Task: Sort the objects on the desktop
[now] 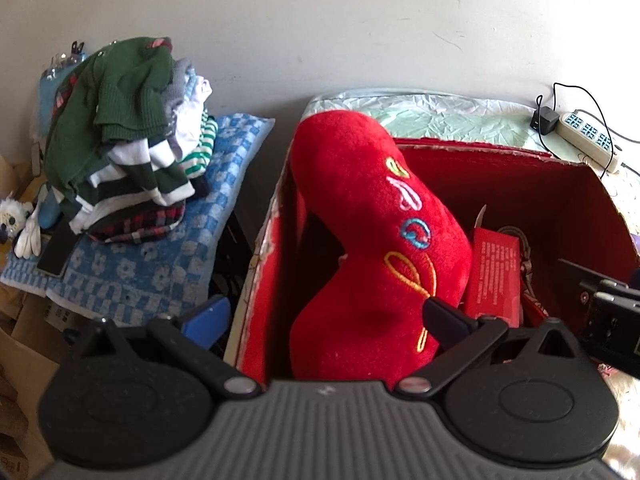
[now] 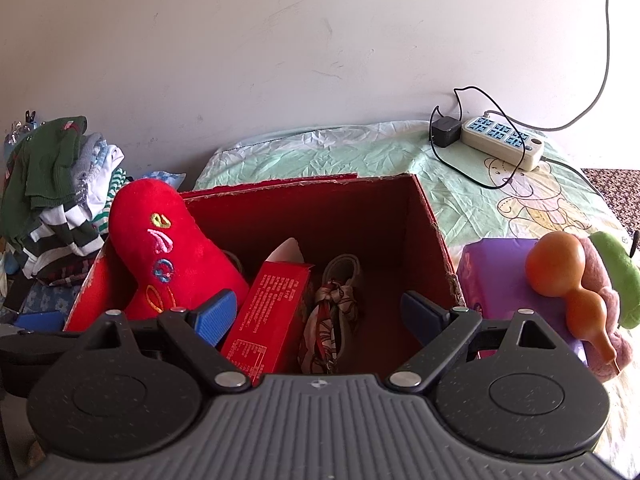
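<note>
1. I see the bed (image 2: 360, 152) under a crumpled green sheet, reaching from the middle to 2 o'clock in the right wrist view.
2. The red box (image 2: 434, 236) stands open on it. Both of my cameras look down into it.
3. A pile of clothes (image 1: 120, 128) sits at 10 o'clock in the left wrist view, on a blue checked towel (image 1: 160, 256), well apart from the box.
4. The red plush toy (image 1: 372, 216) leans inside the box against its left wall, its top rising above the rim.
5. My left tool (image 1: 324, 312) is spread wide around the toy's lower part; the right finger (image 1: 444, 314) touches the plush, while the blue left pad is outside the box wall. It grips nothing.
6. My right tool (image 2: 320, 312) hangs open over the box, holding nothing.
7. A slim red carton (image 2: 272, 312) stands tilted beside the toy, and a patterned scarf (image 2: 332, 320) lies just right of it.
8. A purple box (image 2: 492, 272) sits at 3 o'clock outside the red box, with an orange gourd (image 2: 560, 276) resting on it.
9. A power strip (image 2: 504, 140) lies at 1 o'clock near the wall.
</note>
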{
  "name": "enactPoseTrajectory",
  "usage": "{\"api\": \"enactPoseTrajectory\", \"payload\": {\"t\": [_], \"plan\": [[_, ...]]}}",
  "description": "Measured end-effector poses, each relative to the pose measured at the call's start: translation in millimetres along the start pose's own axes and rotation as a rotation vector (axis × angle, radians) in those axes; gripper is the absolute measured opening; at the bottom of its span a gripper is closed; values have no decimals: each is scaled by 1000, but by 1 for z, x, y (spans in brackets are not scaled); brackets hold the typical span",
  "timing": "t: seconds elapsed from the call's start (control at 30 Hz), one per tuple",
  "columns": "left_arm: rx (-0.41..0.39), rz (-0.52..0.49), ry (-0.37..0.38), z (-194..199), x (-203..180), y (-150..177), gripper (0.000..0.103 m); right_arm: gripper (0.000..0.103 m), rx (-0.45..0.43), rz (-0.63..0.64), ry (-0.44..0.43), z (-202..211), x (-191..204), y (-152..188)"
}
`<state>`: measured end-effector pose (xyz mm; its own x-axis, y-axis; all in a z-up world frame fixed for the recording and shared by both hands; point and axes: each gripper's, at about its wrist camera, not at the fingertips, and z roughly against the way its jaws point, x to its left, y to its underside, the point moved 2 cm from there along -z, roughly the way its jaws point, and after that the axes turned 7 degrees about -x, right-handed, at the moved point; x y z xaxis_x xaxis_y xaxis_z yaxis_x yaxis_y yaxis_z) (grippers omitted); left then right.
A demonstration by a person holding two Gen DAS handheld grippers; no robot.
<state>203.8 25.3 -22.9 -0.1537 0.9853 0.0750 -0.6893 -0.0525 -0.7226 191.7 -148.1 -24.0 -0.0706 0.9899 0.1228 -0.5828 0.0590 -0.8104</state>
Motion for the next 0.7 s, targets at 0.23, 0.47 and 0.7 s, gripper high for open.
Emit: {"api": "enactPoseTrajectory", "payload": {"t": [0.23, 0.47, 0.7], "plan": [[-3, -7, 5, 1, -3, 1, 102, 91, 14, -32, 2, 0, -5, 3], [-1, -21, 10, 0, -5, 2, 102, 91, 11, -35, 6, 2, -6, 4], [47, -71, 5, -8, -10, 6, 102, 91, 19, -55, 17, 2, -11, 7]]}}
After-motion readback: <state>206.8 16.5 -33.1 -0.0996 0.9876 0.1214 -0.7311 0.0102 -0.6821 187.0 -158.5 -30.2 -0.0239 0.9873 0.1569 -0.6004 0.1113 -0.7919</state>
